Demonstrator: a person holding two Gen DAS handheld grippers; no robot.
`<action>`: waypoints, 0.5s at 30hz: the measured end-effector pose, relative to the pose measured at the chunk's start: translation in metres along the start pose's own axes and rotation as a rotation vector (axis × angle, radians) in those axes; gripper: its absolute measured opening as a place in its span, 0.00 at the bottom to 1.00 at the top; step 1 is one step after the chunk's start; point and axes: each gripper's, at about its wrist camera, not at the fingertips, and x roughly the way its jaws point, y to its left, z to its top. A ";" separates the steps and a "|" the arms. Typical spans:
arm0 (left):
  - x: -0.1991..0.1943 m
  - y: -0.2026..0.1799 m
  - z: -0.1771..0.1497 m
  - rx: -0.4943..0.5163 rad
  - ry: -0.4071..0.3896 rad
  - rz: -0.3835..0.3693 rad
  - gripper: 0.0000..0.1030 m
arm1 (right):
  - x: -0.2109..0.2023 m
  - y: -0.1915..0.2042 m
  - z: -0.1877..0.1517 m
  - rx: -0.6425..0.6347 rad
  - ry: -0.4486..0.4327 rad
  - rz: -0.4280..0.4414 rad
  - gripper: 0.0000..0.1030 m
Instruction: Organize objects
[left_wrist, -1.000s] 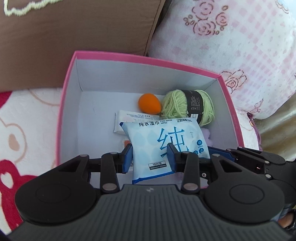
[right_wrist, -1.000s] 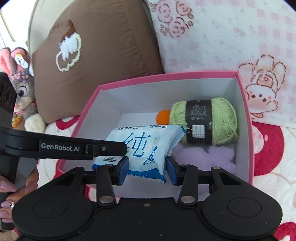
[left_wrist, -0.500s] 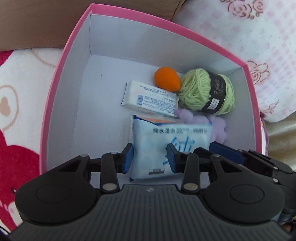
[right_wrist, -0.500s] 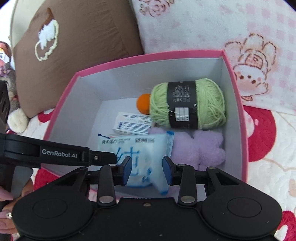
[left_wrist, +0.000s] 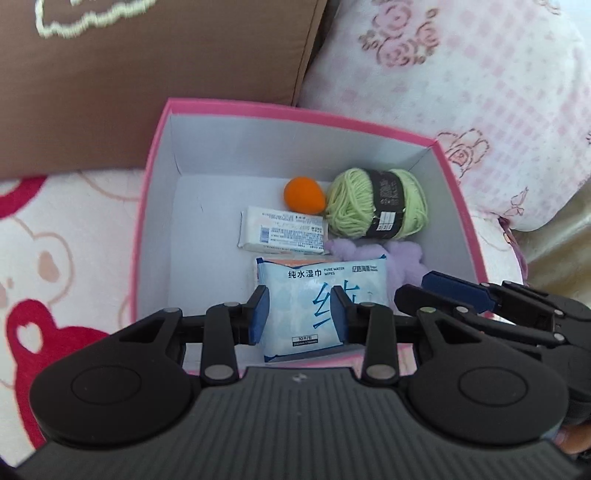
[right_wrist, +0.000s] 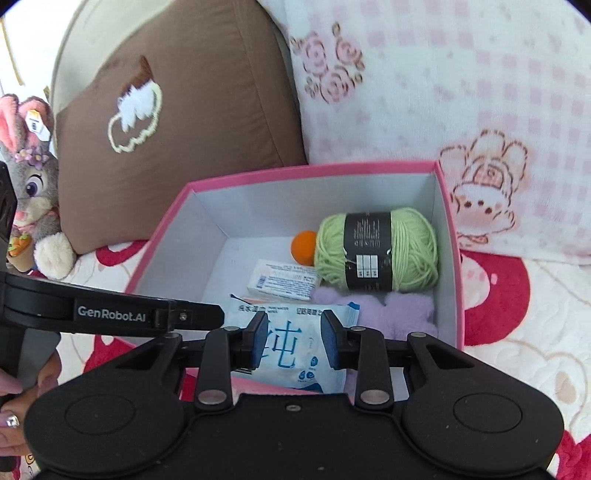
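A blue-and-white wet wipes pack (left_wrist: 321, 291) (right_wrist: 310, 312) rests inside the pink box (left_wrist: 295, 110) (right_wrist: 306, 171), its near end against the front wall. Green yarn (left_wrist: 376, 203), an orange ball (left_wrist: 303, 194), a small tissue pack (left_wrist: 282, 229) and a purple plush (left_wrist: 402, 258) lie behind it. My left gripper (left_wrist: 299, 314) hovers above the wipes pack, jaws a narrow gap apart, pinching nothing. My right gripper (right_wrist: 293, 339) also hangs over the pack. Its jaws are closing to shut, with nothing pressed between them. Its fingers (left_wrist: 454, 291) sit apart from the pack's right edge.
A brown cushion (right_wrist: 177, 122) and a pink checked pillow (left_wrist: 461, 74) stand right behind the box. A grey bunny toy (right_wrist: 29, 177) sits at the far left. The box rests on a white and red blanket (left_wrist: 55, 258). A hand (right_wrist: 14, 406) holds the left gripper's handle.
The wipes pack went from lifted over the box to resting inside it. Both grippers dipped in, then drew back and up. The right jaws narrowed and came off the pack's edge.
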 end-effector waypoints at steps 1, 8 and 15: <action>-0.008 -0.001 -0.001 0.011 -0.011 0.004 0.36 | -0.006 0.002 0.001 0.004 -0.009 0.006 0.35; -0.056 -0.012 -0.008 0.043 -0.041 0.046 0.40 | -0.048 0.019 0.004 -0.026 -0.074 0.004 0.35; -0.093 -0.013 -0.028 0.049 -0.028 0.087 0.44 | -0.082 0.047 0.005 -0.095 -0.095 -0.012 0.39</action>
